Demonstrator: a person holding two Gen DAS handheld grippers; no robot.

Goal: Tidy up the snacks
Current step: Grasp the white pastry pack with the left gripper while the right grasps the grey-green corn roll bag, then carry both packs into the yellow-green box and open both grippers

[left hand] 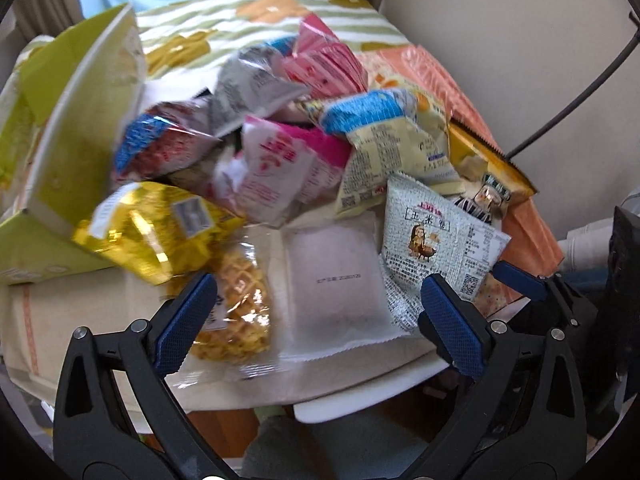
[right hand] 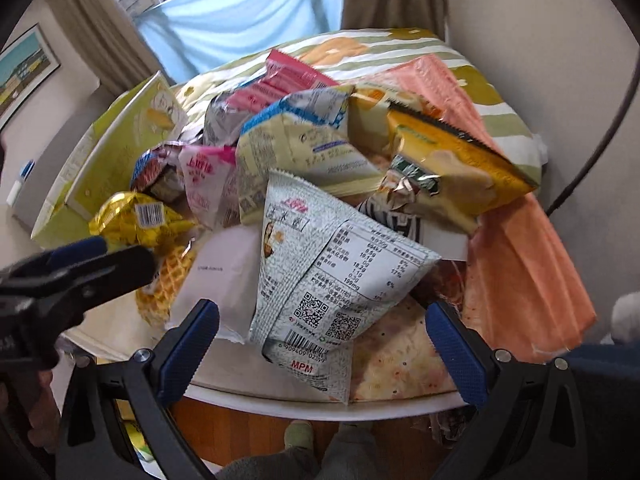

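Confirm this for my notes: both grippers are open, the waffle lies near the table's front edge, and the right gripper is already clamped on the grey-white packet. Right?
Not quite. In the right wrist view the right gripper is open, its fingers either side of the grey-white packet, not clamped on it. The left gripper is open, and the waffle does lie near the table's front edge.

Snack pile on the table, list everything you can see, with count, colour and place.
Green box: 1, yellow-green, left of pile, on its side.
Gold pack: 1, gold, front left.
Waffle: 1, golden, clear wrap, under gold pack.
White pouch: 1, white, front centre, flat.
Grey packet: 1, grey-white, front right, leaning.
Pink packs: at least 2, centre and back.
Cream pack: 1, cream with blue, centre right.
Orange bags: stack, right.
Table: 1, white.
Left gripper: open, empty.
Right gripper: open, empty.
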